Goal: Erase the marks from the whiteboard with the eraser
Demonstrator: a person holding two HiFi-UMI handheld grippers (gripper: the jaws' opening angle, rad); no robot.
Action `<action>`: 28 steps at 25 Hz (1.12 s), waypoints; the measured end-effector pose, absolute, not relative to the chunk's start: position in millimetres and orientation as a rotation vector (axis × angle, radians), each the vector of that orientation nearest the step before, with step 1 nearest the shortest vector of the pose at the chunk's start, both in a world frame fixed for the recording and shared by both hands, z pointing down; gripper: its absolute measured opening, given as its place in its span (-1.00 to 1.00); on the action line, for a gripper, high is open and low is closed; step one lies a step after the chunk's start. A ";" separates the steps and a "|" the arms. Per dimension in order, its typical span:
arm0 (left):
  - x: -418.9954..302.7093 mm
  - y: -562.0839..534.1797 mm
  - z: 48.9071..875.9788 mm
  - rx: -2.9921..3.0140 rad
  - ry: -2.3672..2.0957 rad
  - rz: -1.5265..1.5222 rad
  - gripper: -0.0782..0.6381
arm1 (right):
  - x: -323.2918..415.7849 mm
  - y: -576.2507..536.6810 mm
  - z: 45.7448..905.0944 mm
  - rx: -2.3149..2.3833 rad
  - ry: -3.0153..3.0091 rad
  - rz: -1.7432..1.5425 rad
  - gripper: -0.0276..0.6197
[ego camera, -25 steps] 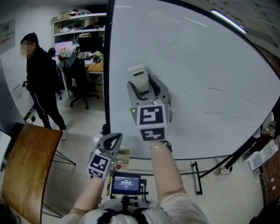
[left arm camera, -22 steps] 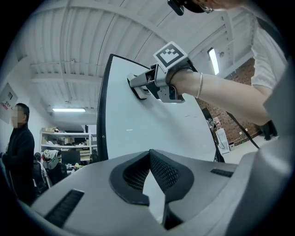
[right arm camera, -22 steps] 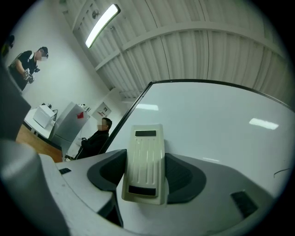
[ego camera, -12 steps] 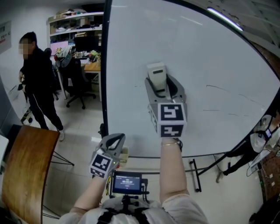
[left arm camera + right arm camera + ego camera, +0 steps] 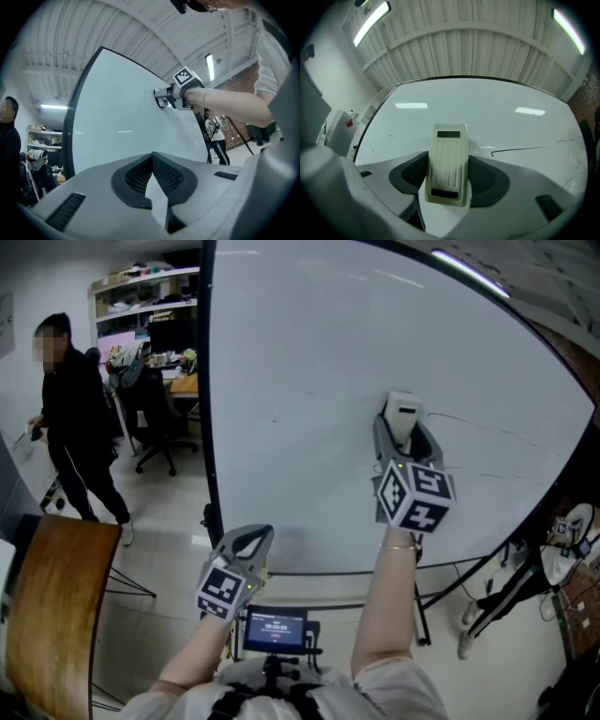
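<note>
A big whiteboard (image 5: 309, 362) stands upright in front of me. My right gripper (image 5: 403, 435) is shut on a cream, ribbed eraser (image 5: 403, 412), whose far end is up against the board. In the right gripper view the eraser (image 5: 448, 164) sits between the jaws of the right gripper (image 5: 449, 165), and a thin black line (image 5: 520, 150) runs rightward just beside it, with fainter strokes (image 5: 571, 138) further right. Faint lines (image 5: 487, 430) show right of the eraser. My left gripper (image 5: 249, 540) hangs low below the board, shut and empty (image 5: 152, 158).
A person in black (image 5: 70, 418) stands at the far left near an office chair (image 5: 150, 423) and cluttered desks. A brown wooden panel (image 5: 52, 596) is at lower left. The board's stand legs (image 5: 422, 615) and cables lie below right.
My right gripper has swept the eraser rightward and slightly down across the board, from left of centre to the right part near the line. The left gripper has stayed low.
</note>
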State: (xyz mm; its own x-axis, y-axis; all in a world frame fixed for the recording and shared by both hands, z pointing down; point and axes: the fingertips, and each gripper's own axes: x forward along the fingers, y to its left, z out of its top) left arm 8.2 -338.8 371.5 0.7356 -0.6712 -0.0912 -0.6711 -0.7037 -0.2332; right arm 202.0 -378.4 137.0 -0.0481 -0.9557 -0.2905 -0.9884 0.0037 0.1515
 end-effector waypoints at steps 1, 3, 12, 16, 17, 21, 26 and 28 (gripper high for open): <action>9.4 -338.8 372.0 -2.685 1.052 -0.005 -0.76 | 204.8 -377.7 138.1 -2.084 2.146 0.463 -0.11; 10.3 -338.0 371.2 -2.683 1.053 -0.001 -0.76 | 203.8 -375.7 137.9 -2.068 2.149 0.443 -0.11; -8.0 -339.2 371.1 -2.656 1.138 0.006 -0.76 | 89.9 -374.7 122.1 -1.818 2.389 0.619 -0.11; -35.4 -339.0 376.7 -2.626 1.185 -0.017 -0.76 | 18.7 -379.1 119.4 -1.708 2.500 0.702 -0.11; -41.4 -339.1 379.9 -2.625 1.200 -0.023 -0.76 | 4.0 -380.0 121.0 -1.690 2.522 0.714 -0.11; -52.3 -341.8 389.4 -2.642 1.260 -0.024 -0.76 | -15.1 -386.5 125.3 -1.719 2.525 0.782 -0.11; -60.9 -343.9 388.7 -2.647 1.280 -0.008 -0.76 | -9.5 -383.4 120.8 -1.711 2.497 0.802 -0.11; -61.2 -342.7 390.2 -2.651 1.264 -0.018 -0.76 | -6.8 -381.7 118.9 -1.724 2.473 0.809 -0.11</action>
State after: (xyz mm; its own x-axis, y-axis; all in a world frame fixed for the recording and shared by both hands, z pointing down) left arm -61.2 -342.7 390.2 0.6335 -0.7700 -0.0763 -0.7674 -0.6128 -0.1886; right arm -6.8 -381.7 118.9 -0.3898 -0.8698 -0.3025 -0.8804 0.2556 0.3995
